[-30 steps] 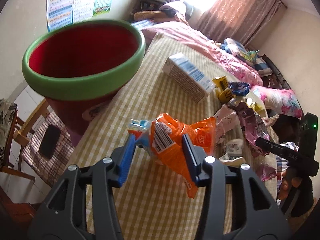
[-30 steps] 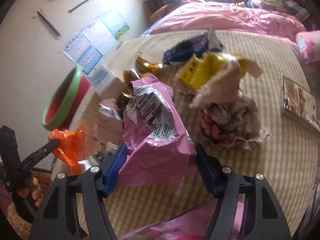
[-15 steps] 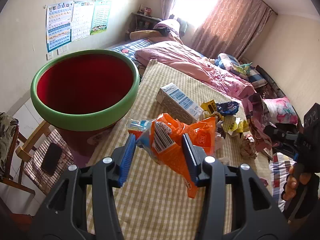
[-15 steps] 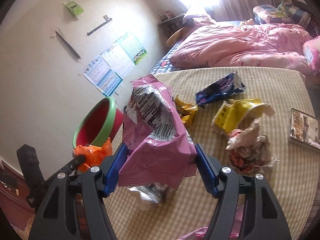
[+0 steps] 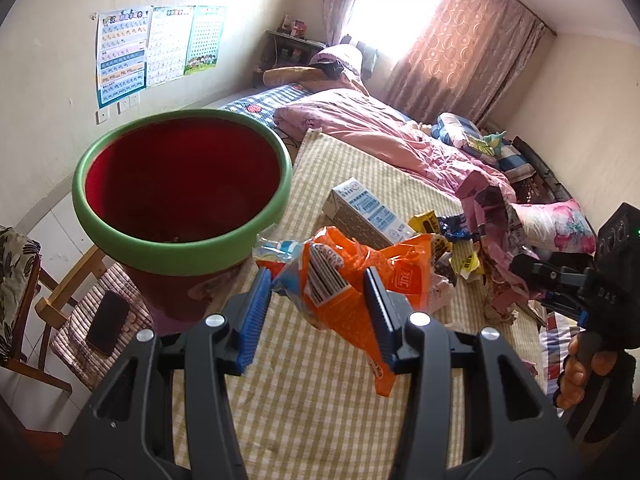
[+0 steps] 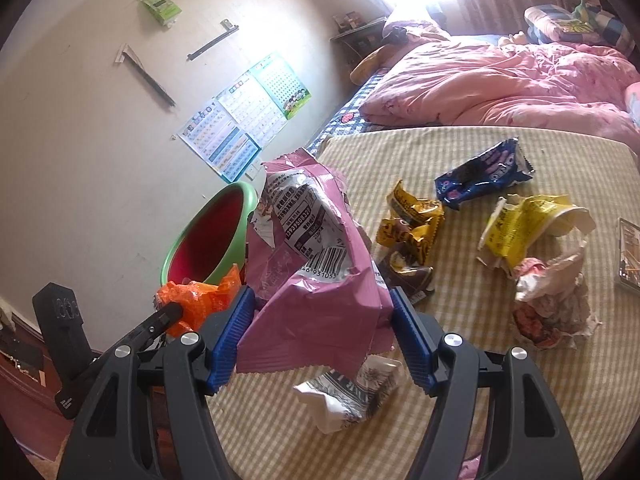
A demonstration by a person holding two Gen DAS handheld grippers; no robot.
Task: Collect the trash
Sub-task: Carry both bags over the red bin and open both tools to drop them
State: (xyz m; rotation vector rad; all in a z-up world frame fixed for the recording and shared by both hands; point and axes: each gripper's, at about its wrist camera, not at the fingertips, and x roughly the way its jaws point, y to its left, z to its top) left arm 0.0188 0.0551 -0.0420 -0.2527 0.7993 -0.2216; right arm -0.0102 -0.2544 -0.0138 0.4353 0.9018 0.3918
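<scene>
My left gripper [image 5: 316, 312] is shut on a crumpled orange snack wrapper [image 5: 352, 292], held above the checked tablecloth just right of a red bin with a green rim [image 5: 180, 184]. My right gripper [image 6: 322, 334] is shut on a large pink foil bag [image 6: 316, 280], lifted off the table. In the right wrist view the bin [image 6: 212, 240] lies to the left, behind the left gripper and its orange wrapper [image 6: 196, 300]. In the left wrist view the right gripper [image 5: 532, 270] appears at the right, held by a hand [image 5: 580, 368].
More trash lies on the table [image 6: 500, 380]: a yellow wrapper [image 6: 412, 220], a dark blue packet [image 6: 484, 176], a yellow cup with crumpled paper [image 6: 532, 232], a white wrapper [image 6: 348, 392], a milk carton [image 5: 364, 208]. A chair with a phone [image 5: 108, 320] stands left; a bed with a pink quilt [image 6: 500, 84] lies behind.
Both grippers have risen with their wrappers held. The bin has dropped lower in the left wrist view, showing its inside. The pink bag hangs higher over the table and nearer the bin.
</scene>
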